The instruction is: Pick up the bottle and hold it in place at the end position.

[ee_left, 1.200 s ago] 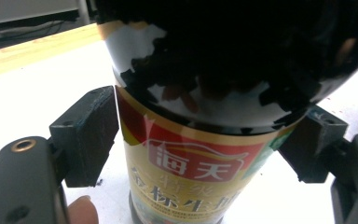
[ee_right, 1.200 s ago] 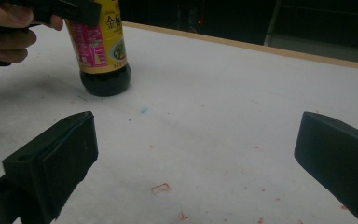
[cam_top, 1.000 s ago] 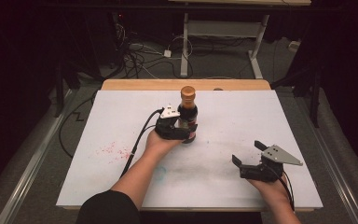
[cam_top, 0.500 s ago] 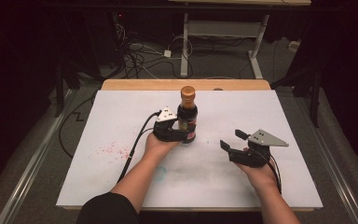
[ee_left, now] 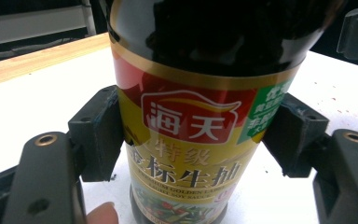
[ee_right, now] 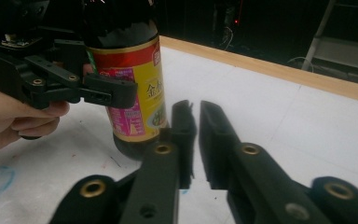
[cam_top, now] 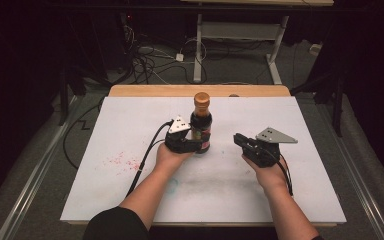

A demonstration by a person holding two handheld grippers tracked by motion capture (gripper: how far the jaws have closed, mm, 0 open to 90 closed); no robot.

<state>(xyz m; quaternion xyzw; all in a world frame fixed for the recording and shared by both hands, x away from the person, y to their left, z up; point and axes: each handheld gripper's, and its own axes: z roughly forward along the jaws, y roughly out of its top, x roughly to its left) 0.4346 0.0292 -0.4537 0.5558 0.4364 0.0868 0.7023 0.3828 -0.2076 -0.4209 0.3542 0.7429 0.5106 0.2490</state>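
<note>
A dark soy sauce bottle with an orange cap and a red and yellow label stands upright on the white board, a little behind its middle. My left gripper reaches in from the left. Its jaws have just been closing on the bottle's lower body, and both pads press on the label. My right gripper is to the right of the bottle, apart from it and pointing toward it. Its jaws have just closed to a narrow slit with nothing between them.
The white board covers a wooden table whose far edge shows. Red specks and a faint blue mark stain the board at the left. Cables and a desk frame lie beyond the table.
My right gripper has moved left and a little up toward the bottle, and its jaws have gone from wide open to shut. My left hand has stayed at the bottle.
</note>
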